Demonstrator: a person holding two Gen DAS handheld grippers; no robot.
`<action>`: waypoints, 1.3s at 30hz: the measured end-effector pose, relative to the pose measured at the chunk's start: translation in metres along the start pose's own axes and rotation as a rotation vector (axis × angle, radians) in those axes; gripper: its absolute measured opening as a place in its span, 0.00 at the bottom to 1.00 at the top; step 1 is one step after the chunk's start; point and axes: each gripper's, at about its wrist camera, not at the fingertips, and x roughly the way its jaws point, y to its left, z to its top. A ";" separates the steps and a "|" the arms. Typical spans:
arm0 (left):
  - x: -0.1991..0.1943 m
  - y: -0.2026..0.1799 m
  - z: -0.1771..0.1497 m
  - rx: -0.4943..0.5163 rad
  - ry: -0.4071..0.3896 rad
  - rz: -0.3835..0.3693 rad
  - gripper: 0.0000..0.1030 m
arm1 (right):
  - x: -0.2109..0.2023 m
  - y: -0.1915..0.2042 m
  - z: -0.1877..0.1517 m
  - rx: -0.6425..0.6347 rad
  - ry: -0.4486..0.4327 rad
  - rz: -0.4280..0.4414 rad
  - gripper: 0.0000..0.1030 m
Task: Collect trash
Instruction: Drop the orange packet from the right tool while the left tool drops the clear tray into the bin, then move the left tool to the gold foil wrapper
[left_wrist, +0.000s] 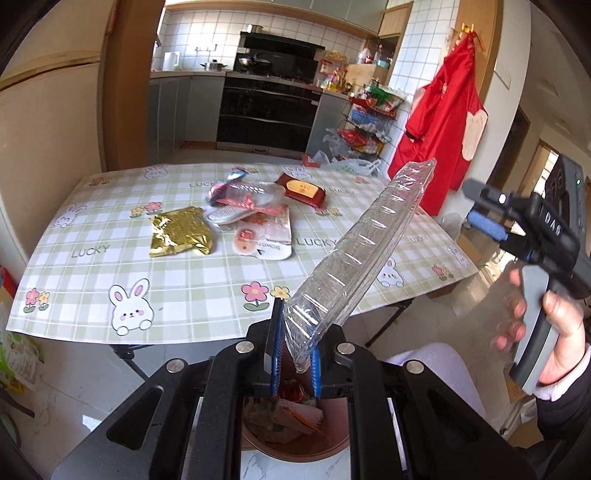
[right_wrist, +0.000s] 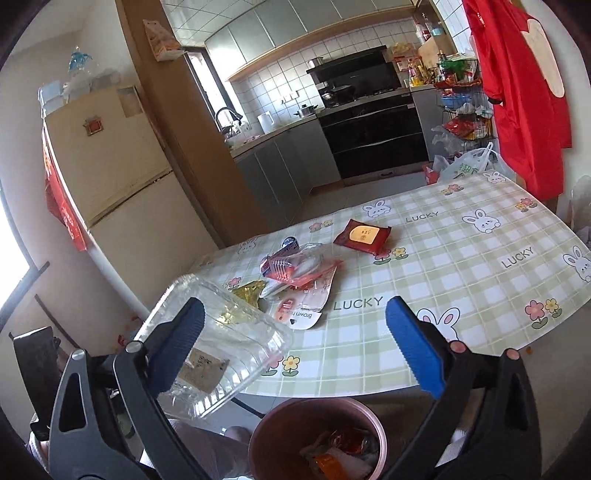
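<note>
My left gripper is shut on one end of a clear plastic tray and holds it up over the brown trash bin; the tray also shows in the right wrist view. My right gripper is open and empty above the bin, near the table's front edge. On the table lie a gold foil bag, a red wet-wipes pack, a white sachet and a heap of red and clear wrappers.
The table has a green checked bunny cloth. The bin holds several wrappers. A fridge stands at the left, a red apron hangs at the right, and kitchen counters and a stove lie behind.
</note>
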 end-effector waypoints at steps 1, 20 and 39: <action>0.004 -0.002 0.000 0.003 0.010 -0.003 0.12 | -0.001 -0.002 0.000 0.002 -0.003 -0.002 0.94; 0.026 -0.012 -0.002 -0.025 0.057 -0.120 0.64 | 0.004 -0.022 -0.002 0.052 0.010 0.004 0.94; 0.000 0.057 0.013 -0.184 -0.065 0.068 0.90 | 0.019 -0.017 -0.009 0.006 0.051 -0.038 0.94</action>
